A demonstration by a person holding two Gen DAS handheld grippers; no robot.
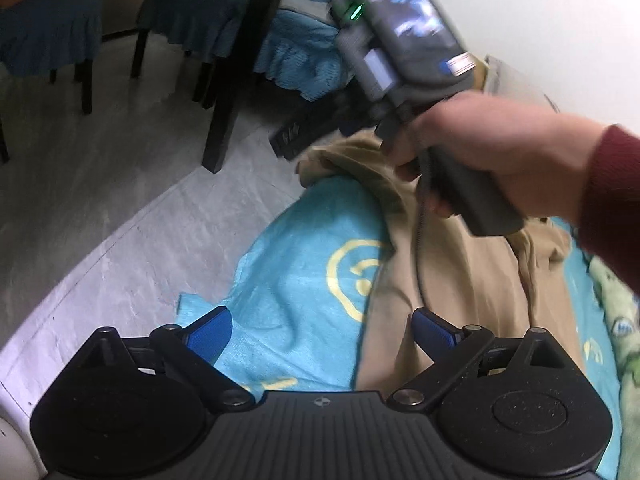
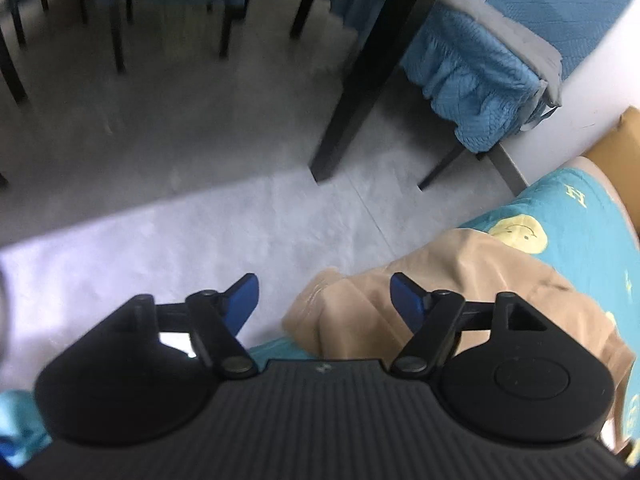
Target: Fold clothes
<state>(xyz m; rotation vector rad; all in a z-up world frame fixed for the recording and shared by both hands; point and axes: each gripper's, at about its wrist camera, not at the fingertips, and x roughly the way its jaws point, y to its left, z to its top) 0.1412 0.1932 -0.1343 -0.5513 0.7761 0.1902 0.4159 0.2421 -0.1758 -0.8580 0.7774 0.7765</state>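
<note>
Two grippers were in view, both spread wide and holding nothing. The left gripper (image 1: 322, 334) sat at the bottom of its frame, blue pads (image 1: 214, 330) well apart, one over the sheet (image 1: 296, 240), the other over the tan garment (image 1: 460, 280). The right gripper (image 2: 324, 304) also had its jaws apart, left pad over grey floor (image 2: 200, 220), right pad over the garment's (image 2: 460, 272) near corner.

In the left view the garment lay crumpled down the centre-right of the frame, on the turquoise sheet with yellow smiley prints. Its upper end bunched at mid-frame, just under the right hand (image 1: 500, 160). That hand, red sleeve (image 1: 612, 208) at the right edge, gripped the other tool's handle; the tool was blurred, its fingers not seen from here. A cable (image 1: 420, 248) hung from it across the cloth.

In the right view the garment sat lower right, a folded corner reaching the sheet's (image 2: 580, 216) edge beside the floor.

Farther out: a black table leg (image 2: 360, 92) at upper centre, a blue-covered chair (image 2: 480, 76) at upper right, more chairs (image 1: 48, 32) at upper left of the left view. Green patterned cloth (image 1: 624, 320) at that view's right edge.
</note>
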